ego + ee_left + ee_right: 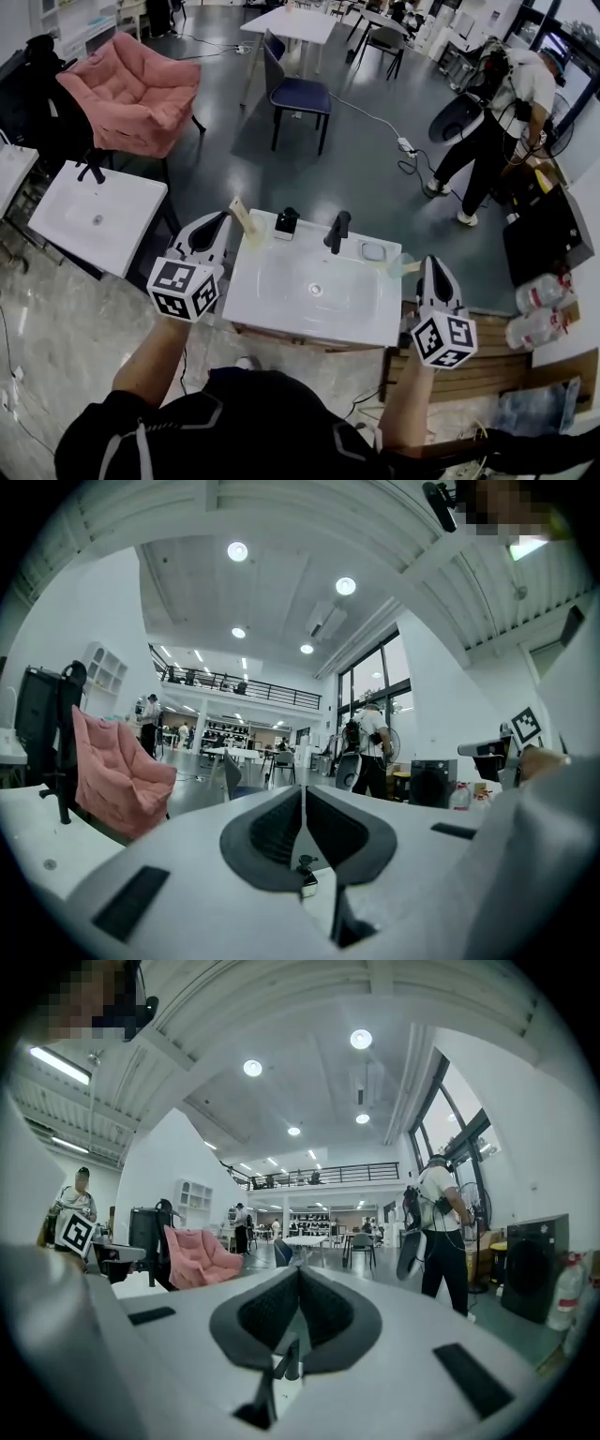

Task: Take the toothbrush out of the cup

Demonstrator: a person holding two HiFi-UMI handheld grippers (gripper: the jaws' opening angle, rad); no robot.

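Toothbrush [240,212] in cup [251,236] shows only in head view; left tongs [223,218] and right tongs [433,262] closed, empty.

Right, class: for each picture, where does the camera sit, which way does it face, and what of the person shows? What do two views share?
Head view: on the head, facing steeply down at the sink; both forearms, left gripper and right gripper show.
Left gripper view: on that gripper, facing level across the room; its shut jaws show.
Right gripper view: the same, over its own shut jaws.
Shared: both gripper views show the pink chair.
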